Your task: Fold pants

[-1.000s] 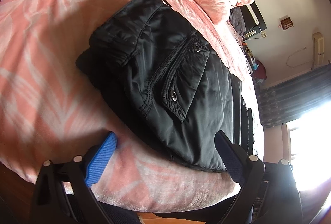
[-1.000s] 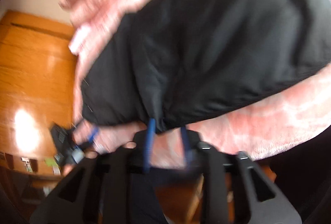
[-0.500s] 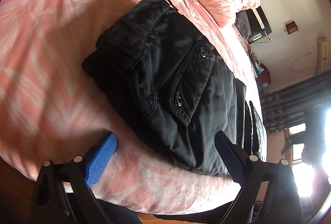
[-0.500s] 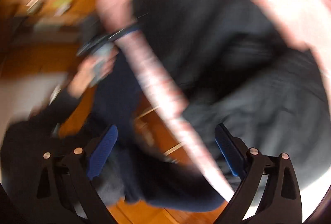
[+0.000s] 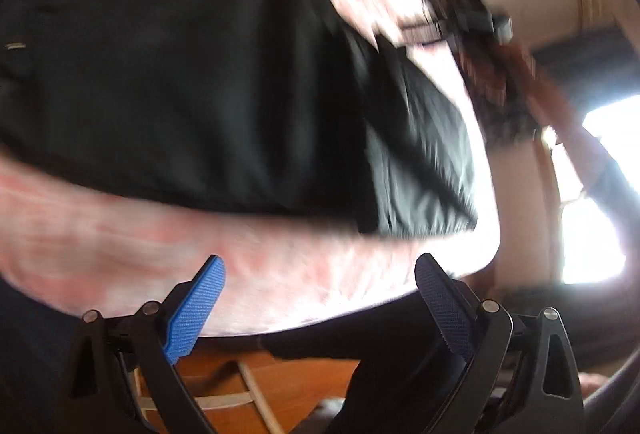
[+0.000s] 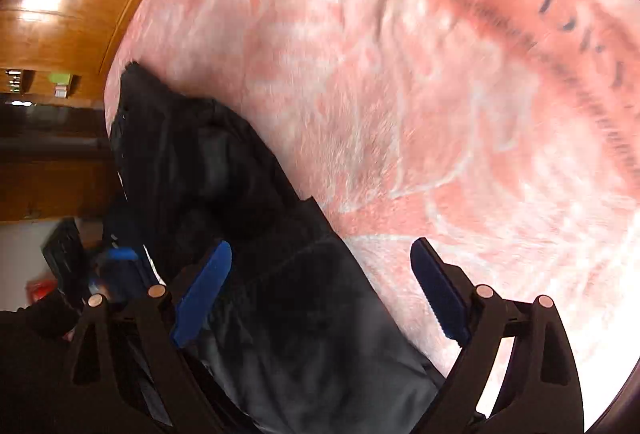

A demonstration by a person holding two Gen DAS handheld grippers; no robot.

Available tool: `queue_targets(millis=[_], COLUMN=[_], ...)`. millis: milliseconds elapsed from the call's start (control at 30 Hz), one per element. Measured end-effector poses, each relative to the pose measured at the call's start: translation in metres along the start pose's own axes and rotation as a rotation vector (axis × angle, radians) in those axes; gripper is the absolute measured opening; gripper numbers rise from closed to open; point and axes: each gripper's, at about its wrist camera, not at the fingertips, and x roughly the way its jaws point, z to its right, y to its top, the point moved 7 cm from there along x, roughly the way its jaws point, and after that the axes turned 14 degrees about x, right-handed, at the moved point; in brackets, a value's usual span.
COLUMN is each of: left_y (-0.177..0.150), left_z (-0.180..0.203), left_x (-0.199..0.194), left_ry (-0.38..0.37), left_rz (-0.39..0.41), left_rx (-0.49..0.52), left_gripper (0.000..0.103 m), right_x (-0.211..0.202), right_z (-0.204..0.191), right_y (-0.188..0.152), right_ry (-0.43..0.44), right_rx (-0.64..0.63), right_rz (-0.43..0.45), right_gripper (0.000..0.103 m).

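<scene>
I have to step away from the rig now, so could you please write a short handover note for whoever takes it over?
Left gripper: open, empty, over the bed's near edge.
Right gripper: jaws wide, closing slightly, nothing pinched, above the pants.
Pants: black, lying in a compact folded bundle on the pink bedspread, near its edge.
Done: the folds appear made; both grippers are clear of the cloth.
Left: check the bundle for neatness; blur hides details.

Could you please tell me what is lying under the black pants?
The black pants lie on a pink patterned blanket, which shows around them. Whatever is beneath the blanket, or between the pants' folded layers, is covered.
</scene>
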Motion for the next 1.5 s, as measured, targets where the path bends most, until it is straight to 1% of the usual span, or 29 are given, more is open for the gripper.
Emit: queue_targets(millis=[67, 100, 133, 167, 200, 233, 267, 333, 400, 433, 467, 533, 567, 700, 733, 800, 833, 867, 900, 933, 967, 1033, 1067, 1167, 1233, 1367, 1400, 1467, 1500], left_y=[0.004, 0.009, 0.014, 0.019, 0.025, 0.029, 0.032, 0.032, 0.031, 0.031, 0.028, 0.023, 0.02, 0.007, 0.003, 0.0, -0.001, -0.001, 0.002, 0.005, 0.006, 0.01, 0.011, 0.017, 0.02, 0.031, 0.033, 0.039, 0.04], left_z=[0.018, 0.023, 0.027, 0.029, 0.033, 0.035, 0.036, 0.034, 0.029, 0.026, 0.025, 0.025, 0.026, 0.032, 0.034, 0.035, 0.035, 0.036, 0.035, 0.034, 0.028, 0.031, 0.03, 0.031, 0.032, 0.031, 0.032, 0.035, 0.033], left_x=[0.025, 0.029, 0.032, 0.034, 0.035, 0.036, 0.037, 0.039, 0.037, 0.035, 0.033, 0.028, 0.027, 0.028, 0.03, 0.03, 0.03, 0.028, 0.027, 0.025, 0.021, 0.021, 0.019, 0.016, 0.013, 0.004, 0.003, -0.003, -0.007], left_ry=[0.115, 0.163, 0.241, 0.313, 0.364, 0.384, 0.379, 0.342, 0.309, 0.287, 0.263, 0.233, 0.222, 0.184, 0.177, 0.171, 0.167, 0.164, 0.163, 0.163, 0.163, 0.149, 0.146, 0.134, 0.125, 0.116, 0.116, 0.121, 0.12], left_rz=[-0.065, -0.073, -0.083, -0.088, -0.089, -0.082, -0.071, -0.064, -0.057, -0.047, -0.034, -0.014, -0.011, -0.01, -0.017, -0.026, -0.026, -0.025, -0.02, -0.017, -0.014, -0.009, -0.002, 0.022, 0.036, 0.076, 0.082, 0.107, 0.116], left_rx=[0.111, 0.15, 0.194, 0.233, 0.272, 0.285, 0.275, 0.236, 0.199, 0.173, 0.152, 0.142, 0.15, 0.161, 0.158, 0.153, 0.152, 0.152, 0.153, 0.154, 0.153, 0.159, 0.158, 0.156, 0.149, 0.141, 0.139, 0.142, 0.142], left_gripper=[0.096, 0.096, 0.096, 0.096, 0.095, 0.095, 0.095, 0.095, 0.095, 0.096, 0.096, 0.096, 0.096, 0.096, 0.096, 0.096, 0.096, 0.096, 0.096, 0.096, 0.096, 0.096, 0.096, 0.096, 0.096, 0.096, 0.096, 0.096, 0.096], right_x=[0.01, 0.01, 0.01, 0.007, 0.005, 0.007, 0.009, 0.017, 0.021, 0.017, 0.014, 0.009, 0.008, 0.021, 0.031, 0.052, 0.055, 0.057, 0.056, 0.053, 0.049, 0.036, 0.026, 0.008, -0.001, -0.007, -0.006, -0.009, -0.014], right_z=[-0.011, -0.022, -0.034, -0.051, -0.066, -0.079, -0.09, -0.098, -0.093, -0.091, -0.09, -0.084, -0.082, -0.076, -0.08, -0.074, -0.072, -0.071, -0.07, -0.068, -0.065, -0.059, -0.056, -0.043, -0.029, -0.008, -0.006, -0.007, -0.013], right_y=[-0.007, -0.015, -0.025, -0.037, -0.047, -0.055, -0.06, -0.06, -0.051, -0.046, -0.044, -0.041, -0.044, -0.05, -0.049, -0.053, -0.052, -0.05, -0.048, -0.046, -0.042, -0.035, -0.031, -0.022, -0.015, 0.005, 0.008, 0.01, 0.009], right_ry=[0.027, 0.016, 0.01, 0.023, 0.03, 0.03, 0.013, -0.057, -0.131, -0.157, -0.17, -0.19, -0.193, -0.189, -0.189, -0.212, -0.206, -0.195, -0.174, -0.142, -0.12, -0.082, -0.068, -0.06, -0.072, -0.069, -0.08, -0.134, -0.15], right_rx=[-0.041, -0.102, -0.153, -0.212, -0.265, -0.308, -0.358, -0.422, -0.451, -0.47, -0.49, -0.53, -0.552, -0.62, -0.631, -0.646, -0.641, -0.634, -0.62, -0.586, -0.558, -0.524, -0.516, -0.479, -0.449, -0.38, -0.373, -0.383, -0.412], right_rz=[-0.083, -0.099, -0.116, -0.145, -0.163, -0.174, -0.182, -0.181, -0.172, -0.16, -0.149, -0.15, -0.164, -0.238, -0.252, -0.263, -0.279, -0.29, -0.305, -0.331, -0.337, -0.329, -0.312, -0.264, -0.238, -0.217, -0.218, -0.193, -0.159], right_gripper=[0.057, 0.053, 0.041, 0.031, 0.03, 0.03, 0.03, 0.031, 0.035, 0.049, 0.067, 0.084, 0.084, 0.084, 0.083, 0.083, 0.083, 0.08, 0.073, 0.05, 0.028, 0.012, 0.009, 0.008, 0.007, 0.008, 0.012, 0.04, 0.045])
